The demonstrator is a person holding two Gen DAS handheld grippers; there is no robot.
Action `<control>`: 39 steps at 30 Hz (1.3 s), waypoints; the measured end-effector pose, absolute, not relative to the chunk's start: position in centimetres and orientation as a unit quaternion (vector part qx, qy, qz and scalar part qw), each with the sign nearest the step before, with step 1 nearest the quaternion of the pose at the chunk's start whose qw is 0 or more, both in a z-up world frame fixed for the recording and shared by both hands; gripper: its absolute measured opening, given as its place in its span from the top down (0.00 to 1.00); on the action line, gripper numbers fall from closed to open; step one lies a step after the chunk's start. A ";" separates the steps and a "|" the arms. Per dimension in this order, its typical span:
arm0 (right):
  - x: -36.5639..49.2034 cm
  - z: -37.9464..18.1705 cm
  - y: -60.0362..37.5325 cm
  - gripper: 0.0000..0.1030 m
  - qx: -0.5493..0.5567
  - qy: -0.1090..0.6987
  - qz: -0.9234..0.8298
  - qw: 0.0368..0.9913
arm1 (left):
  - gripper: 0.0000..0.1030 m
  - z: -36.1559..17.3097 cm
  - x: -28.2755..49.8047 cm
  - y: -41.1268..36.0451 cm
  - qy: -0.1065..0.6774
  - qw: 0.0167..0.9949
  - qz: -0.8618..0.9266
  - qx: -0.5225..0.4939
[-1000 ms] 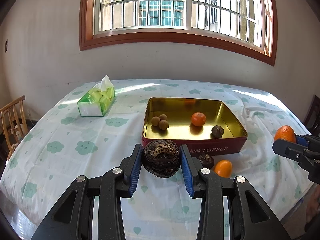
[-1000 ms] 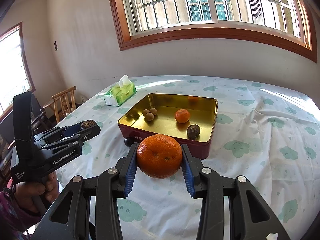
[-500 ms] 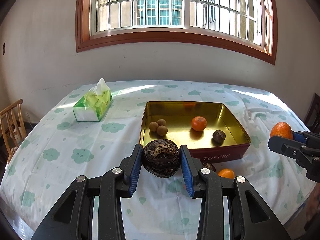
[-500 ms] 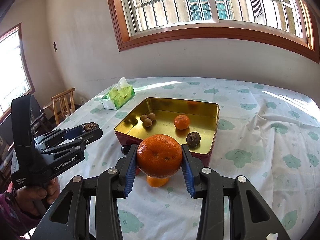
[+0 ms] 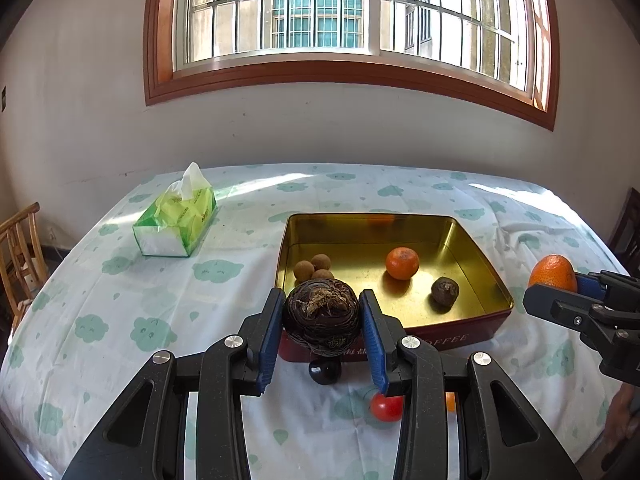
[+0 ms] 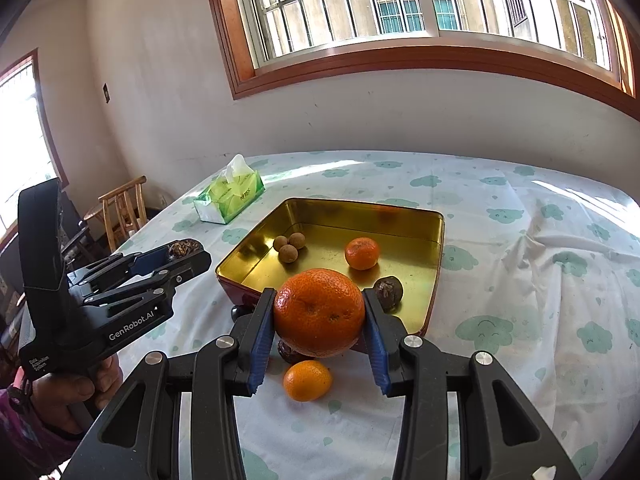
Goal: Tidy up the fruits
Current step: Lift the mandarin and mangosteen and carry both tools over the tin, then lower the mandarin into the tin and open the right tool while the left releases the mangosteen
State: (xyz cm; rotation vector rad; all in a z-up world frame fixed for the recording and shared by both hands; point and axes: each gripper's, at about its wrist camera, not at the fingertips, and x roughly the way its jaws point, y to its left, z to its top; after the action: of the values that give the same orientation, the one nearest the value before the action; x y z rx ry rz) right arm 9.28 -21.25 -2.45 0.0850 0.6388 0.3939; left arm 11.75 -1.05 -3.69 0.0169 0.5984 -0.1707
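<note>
Holding a dark, ridged fruit (image 5: 322, 322) across its widest girth, the left gripper (image 5: 322, 334) hung over the tin (image 5: 490, 276) at its 7 o'clock corner. The right gripper (image 6: 319, 326) clamped a large orange (image 6: 319, 312) likewise, at 6 o'clock. Both probably light and firm; the orange's rind seemed liable to bruise.

Home dining room: clothed table (image 5: 120, 320), wooden chair (image 6: 122, 208), barred window (image 5: 320, 12).

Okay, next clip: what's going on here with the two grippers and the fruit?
A person is sorting fruit into a gold tin on a cloth-covered table. The left gripper is clamped on a dark brown fruit, and the right gripper is clamped on a large orange; both hang near the tin's front edge. Inside the tin lie a small orange, three little brown fruits and another dark fruit. A few pieces are on the cloth in front, including a small orange one.
</note>
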 end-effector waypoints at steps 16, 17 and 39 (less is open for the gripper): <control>11.8 -3.5 -21.3 0.63 0.053 0.324 0.192 0.925 | 0.63 -4.3 14.0 -1.8 0.298 0.950 -0.086 0.017; 11.9 -3.6 -21.3 0.63 0.054 0.325 0.192 0.924 | 0.63 -4.3 14.0 -1.8 0.298 0.950 -0.086 0.017; 15.0 -5.0 -20.9 0.63 0.066 0.340 0.194 0.918 | 0.63 -5.7 17.6 -2.5 0.307 0.947 -0.090 0.018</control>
State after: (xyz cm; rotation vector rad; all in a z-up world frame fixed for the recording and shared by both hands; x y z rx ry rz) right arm 15.03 -20.90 -4.98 0.1351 0.6986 0.3992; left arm 17.64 -2.48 -5.69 0.0368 0.6257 -0.1824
